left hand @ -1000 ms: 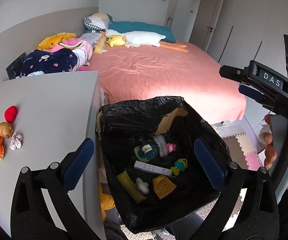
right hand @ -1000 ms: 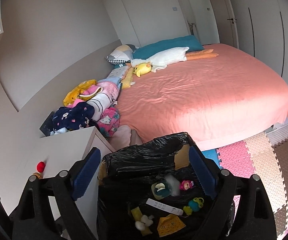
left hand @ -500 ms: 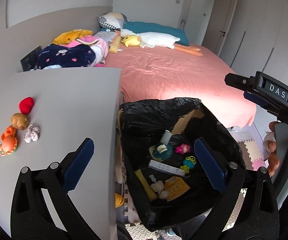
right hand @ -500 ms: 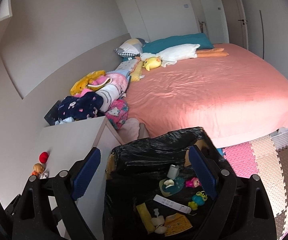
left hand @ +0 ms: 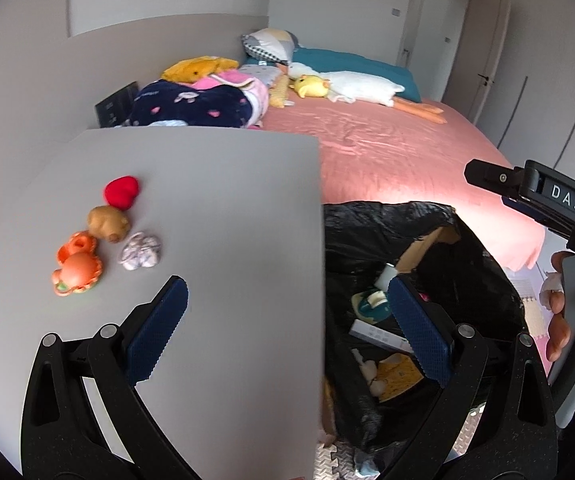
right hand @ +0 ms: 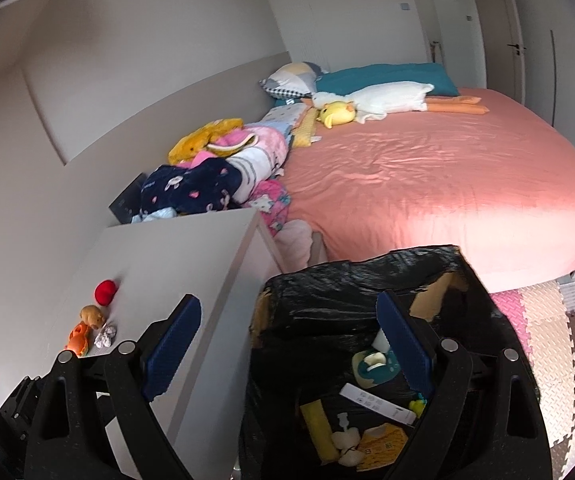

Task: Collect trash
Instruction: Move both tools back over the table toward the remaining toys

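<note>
here both grippers tilt downward, jaws spread wide and holding nothing: the left gripper [left hand: 287, 328] over the table [left hand: 227, 200] edge near four small toys [left hand: 107, 236], the right gripper [right hand: 287, 340] above the bin [right hand: 347, 280] beside it.

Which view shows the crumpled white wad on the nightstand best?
The left wrist view: the crumpled white wad lies large and unblocked on the nightstand, beside the orange toy. In the right wrist view it is tiny, near the frame's lower left.
</note>
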Demonstrator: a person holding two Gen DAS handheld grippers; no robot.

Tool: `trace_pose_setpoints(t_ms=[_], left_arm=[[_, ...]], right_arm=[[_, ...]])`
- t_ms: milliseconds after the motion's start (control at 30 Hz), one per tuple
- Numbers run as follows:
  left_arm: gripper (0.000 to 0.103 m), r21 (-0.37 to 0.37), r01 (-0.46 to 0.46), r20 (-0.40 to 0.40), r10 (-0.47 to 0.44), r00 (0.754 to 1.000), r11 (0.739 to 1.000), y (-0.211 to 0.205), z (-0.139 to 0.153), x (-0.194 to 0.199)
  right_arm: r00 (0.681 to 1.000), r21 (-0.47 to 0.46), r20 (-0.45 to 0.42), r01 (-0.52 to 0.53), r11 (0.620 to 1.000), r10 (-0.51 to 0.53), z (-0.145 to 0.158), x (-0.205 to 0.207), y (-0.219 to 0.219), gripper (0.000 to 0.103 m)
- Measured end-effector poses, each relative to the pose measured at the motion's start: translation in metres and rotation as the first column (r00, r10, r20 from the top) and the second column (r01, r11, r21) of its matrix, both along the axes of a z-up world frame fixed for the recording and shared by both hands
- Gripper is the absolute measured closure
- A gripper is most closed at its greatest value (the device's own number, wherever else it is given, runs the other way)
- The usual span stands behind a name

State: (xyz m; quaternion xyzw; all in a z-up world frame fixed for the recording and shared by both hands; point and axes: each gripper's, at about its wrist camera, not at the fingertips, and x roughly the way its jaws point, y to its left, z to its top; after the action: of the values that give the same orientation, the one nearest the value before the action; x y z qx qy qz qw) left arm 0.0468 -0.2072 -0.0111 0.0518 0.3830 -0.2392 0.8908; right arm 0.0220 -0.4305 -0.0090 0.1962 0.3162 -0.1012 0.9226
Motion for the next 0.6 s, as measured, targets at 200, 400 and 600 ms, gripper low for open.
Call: trace_pose_setpoints(t_ms=[200,400,600], left_arm=[[0.006,-0.002,-0.047,-0.004,0.047,0.999,0.999,0.026,-0.004,0.009],[0.006,-0.008,-0.106,-0.003,0.106,0.994,0.994,0.055,-0.007,0.02],[0.006,-0.013,-0.17,-0.009,0.17,0.985,0.985,0.084,-0.012,0.034]], right_arm=[[0.999,-0.004,-0.012,-0.047,0.999,0.047,-0.005,0.017,0.026,0.014],[0.995,-0.001,-0.022,-0.094,0.996,0.094,-0.01,0.035,0.053,0.014],[0.987,0.004,-0.04,-0.154,0.988,0.154,-0.016,0.057,0.082,0.014]])
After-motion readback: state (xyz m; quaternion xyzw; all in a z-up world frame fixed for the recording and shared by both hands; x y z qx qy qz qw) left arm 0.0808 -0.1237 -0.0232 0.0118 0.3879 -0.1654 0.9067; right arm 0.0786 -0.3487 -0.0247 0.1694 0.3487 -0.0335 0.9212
